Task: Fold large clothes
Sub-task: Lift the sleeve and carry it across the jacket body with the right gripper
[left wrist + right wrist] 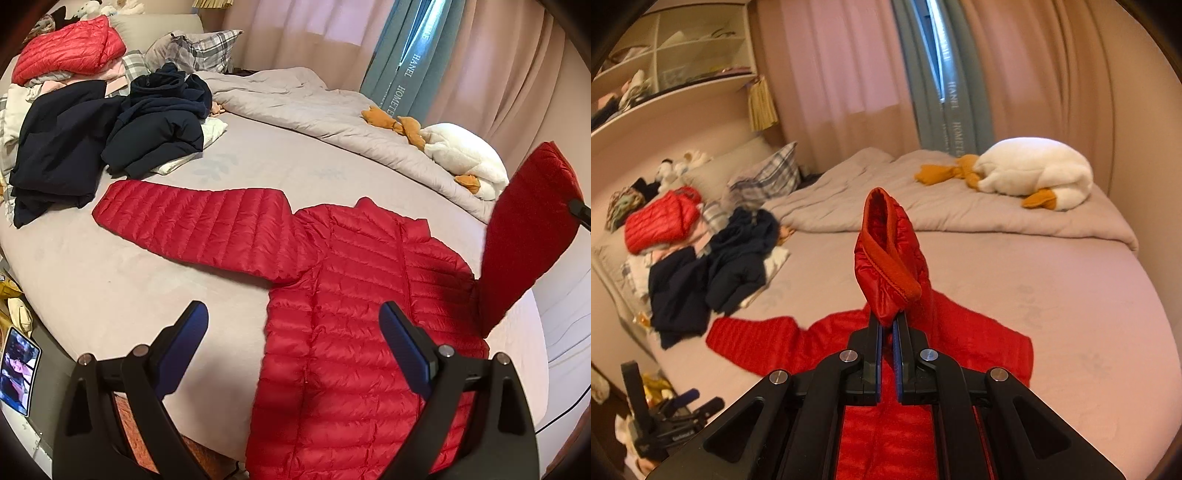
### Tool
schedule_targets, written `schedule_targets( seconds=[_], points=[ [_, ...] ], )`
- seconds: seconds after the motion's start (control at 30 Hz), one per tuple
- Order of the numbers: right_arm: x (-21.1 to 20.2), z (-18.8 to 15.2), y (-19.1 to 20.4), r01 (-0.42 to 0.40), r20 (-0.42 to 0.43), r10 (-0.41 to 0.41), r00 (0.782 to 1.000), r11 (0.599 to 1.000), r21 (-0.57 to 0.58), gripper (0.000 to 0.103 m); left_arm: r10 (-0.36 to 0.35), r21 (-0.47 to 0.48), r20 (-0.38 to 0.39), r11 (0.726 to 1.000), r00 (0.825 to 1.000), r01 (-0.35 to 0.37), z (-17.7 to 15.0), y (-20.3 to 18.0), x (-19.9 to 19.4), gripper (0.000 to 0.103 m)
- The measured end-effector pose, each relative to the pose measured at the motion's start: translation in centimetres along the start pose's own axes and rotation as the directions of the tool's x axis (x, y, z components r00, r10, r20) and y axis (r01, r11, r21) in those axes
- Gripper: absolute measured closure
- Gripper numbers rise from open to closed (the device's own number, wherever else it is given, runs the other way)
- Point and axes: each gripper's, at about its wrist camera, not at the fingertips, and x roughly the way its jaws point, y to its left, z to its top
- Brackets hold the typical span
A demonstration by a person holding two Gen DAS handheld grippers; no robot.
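Left gripper [291,339]: fingers spread wide apart, nothing between them, hovering, pointed forward and slightly down. Right gripper [888,325]: fingers closed nearly together, pinching red fabric at the tips, raised. In the left wrist view only its dark tip shows at the right edge.

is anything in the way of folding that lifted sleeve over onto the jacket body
Nothing visible. The right gripper holds the sleeve raised by its cuff, and the red jacket body beneath lies flat and bare. The left gripper hovers open over its lower edge; the dark clothes pile sits well off.
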Motion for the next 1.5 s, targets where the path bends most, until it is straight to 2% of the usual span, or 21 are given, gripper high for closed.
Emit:
schedule_targets(
  seconds=[0.57,0.87,1.5],
  points=[
    [3.2,-1.9,3.1,-0.08,-0.098,0.08,0.992,0.997,0.002,0.097,0.013,0.004,0.003,1.0,1.0,-0.013,-0.1,0.5,-0.4,0.009],
    [4.6,-3.0,3.5,-0.123,-0.14,0.129,0.982,0.991,0.046,0.097,0.006,0.003,0.007,1.0,1.0,-0.006,-0.1,0.7,-0.5,0.009],
    [7.0,-4.8,5.0,-0.132,-0.22,0.138,0.966,0.99,0.041,0.097,0.016,0.014,0.003,1.0,1.0,-0.016,0.1,0.8,-0.6,0.009]
  ],
)
